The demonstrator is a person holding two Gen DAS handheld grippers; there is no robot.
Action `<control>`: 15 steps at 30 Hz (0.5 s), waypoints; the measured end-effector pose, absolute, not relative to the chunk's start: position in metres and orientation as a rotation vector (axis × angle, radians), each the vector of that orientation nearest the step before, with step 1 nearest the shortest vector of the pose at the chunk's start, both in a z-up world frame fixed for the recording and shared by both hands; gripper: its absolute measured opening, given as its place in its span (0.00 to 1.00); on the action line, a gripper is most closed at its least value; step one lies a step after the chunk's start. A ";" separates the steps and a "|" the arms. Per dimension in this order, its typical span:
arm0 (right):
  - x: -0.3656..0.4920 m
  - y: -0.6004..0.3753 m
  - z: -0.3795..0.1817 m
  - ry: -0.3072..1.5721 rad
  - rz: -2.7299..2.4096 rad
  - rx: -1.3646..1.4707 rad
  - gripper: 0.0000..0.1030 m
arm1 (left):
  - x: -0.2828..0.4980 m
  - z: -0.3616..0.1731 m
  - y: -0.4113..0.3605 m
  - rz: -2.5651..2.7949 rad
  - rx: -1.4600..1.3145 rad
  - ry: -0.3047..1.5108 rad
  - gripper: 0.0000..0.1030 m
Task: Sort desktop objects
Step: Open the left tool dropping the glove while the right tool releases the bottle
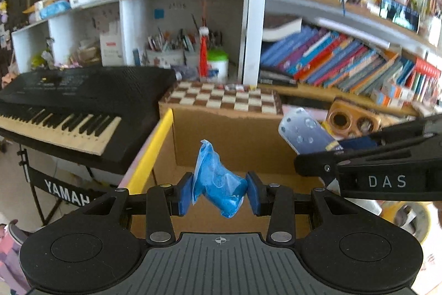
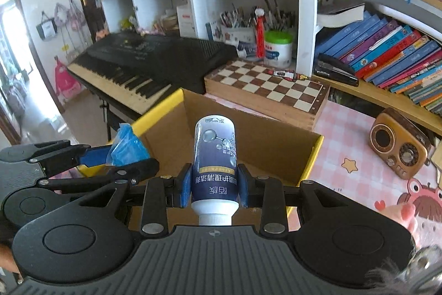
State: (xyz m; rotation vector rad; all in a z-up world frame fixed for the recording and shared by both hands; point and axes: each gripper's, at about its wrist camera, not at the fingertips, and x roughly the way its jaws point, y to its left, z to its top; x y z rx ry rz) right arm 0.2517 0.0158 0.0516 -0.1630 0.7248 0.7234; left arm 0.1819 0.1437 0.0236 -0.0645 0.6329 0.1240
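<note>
My left gripper (image 1: pixel 219 191) is shut on a blue plastic packet (image 1: pixel 218 181) and holds it above the open cardboard box (image 1: pixel 221 134). My right gripper (image 2: pixel 214 188) is shut on a white and dark blue bottle (image 2: pixel 215 156), held cap toward the camera, over the same box (image 2: pixel 248 129). In the right wrist view the left gripper (image 2: pixel 110 159) with the blue packet (image 2: pixel 127 145) sits over the box's left rim. In the left wrist view the right gripper (image 1: pixel 359 154) with the bottle (image 1: pixel 304 132) comes in from the right.
A chessboard box (image 2: pixel 265 90) lies behind the cardboard box. A black keyboard (image 2: pixel 149 65) stands to the left. A brown retro radio (image 2: pixel 397 143) sits on the pink checked desk mat (image 2: pixel 348 129) to the right. Shelves with books (image 2: pixel 386 54) and pen holders (image 2: pixel 248 26) rise behind.
</note>
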 end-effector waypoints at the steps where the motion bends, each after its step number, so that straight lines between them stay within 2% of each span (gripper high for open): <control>1: 0.257 0.019 0.047 0.734 0.725 -0.179 0.30 | 0.187 0.019 0.144 0.129 -0.055 0.648 0.38; 15: 0.332 0.065 -0.016 0.950 0.795 -0.491 0.30 | 0.238 -0.020 0.146 0.101 0.014 0.850 0.38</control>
